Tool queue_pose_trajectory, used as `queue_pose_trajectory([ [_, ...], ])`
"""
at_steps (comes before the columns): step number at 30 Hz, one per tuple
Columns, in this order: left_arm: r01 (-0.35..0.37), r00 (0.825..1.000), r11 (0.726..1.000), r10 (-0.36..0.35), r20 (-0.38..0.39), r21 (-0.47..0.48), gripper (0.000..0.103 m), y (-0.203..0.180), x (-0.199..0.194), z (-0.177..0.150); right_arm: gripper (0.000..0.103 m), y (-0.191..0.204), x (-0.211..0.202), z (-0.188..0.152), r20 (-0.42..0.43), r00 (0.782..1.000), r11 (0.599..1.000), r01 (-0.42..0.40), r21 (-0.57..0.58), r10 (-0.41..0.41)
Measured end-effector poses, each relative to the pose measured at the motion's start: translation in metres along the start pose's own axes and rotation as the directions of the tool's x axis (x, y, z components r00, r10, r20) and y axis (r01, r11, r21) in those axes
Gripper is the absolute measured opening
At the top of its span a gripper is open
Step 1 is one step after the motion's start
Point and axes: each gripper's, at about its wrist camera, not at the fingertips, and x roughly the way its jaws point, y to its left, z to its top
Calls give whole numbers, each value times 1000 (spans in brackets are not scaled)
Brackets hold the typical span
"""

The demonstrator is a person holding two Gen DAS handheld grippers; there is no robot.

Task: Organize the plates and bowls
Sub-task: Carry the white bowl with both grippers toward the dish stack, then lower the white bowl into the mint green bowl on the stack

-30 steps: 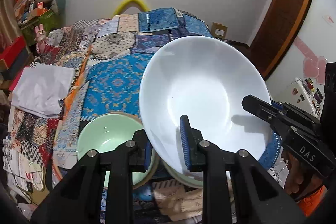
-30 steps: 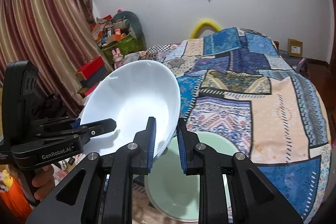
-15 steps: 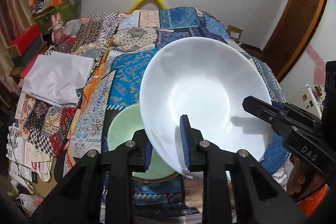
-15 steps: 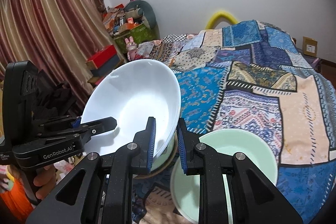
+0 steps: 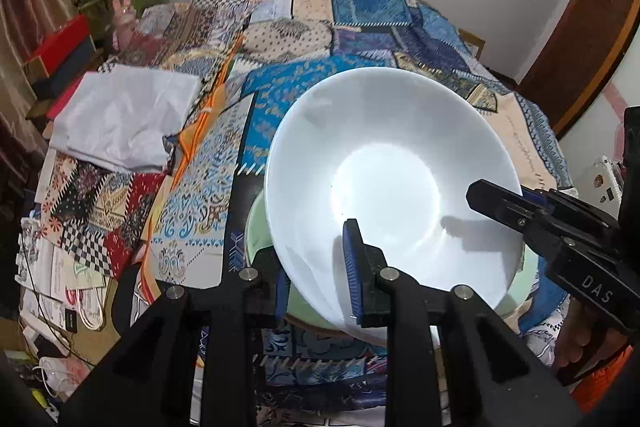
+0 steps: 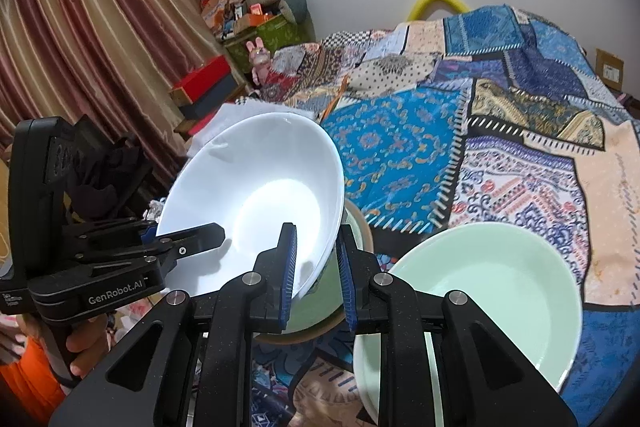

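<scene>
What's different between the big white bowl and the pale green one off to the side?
The white bowl is held tilted in the air, its rim pinched by the left gripper and the right gripper; the pale green bowl lies on the patchwork quilt, untouched. One is white, the other mint. Both are wide, glossy and empty.

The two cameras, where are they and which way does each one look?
Left wrist: sits on the left tool, looks along its fingers at the white bowl over the quilt; the right tool shows.
Right wrist: sits on the right tool, looks toward the curtain; the left tool and a green plate show.
Both see the white bowl above a green bowl.
</scene>
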Motion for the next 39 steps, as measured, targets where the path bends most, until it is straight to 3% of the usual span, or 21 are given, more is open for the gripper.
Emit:
queue_pose_trajectory([
  [17,5,995,998,-12,-102,-63,24,22,42,-14,18,-8,38,-15,-99,995,999,-16,44,20],
  [28,-5,994,998,-2,-112,-57,24,21,50,-17,19,-14,44,-19,-133,991,999,4,40,2],
  [39,-20,994,999,14,-112,-49,24,21,49,-15,21,-13,37,-18,-111,994,1000,22,7,-21],
])
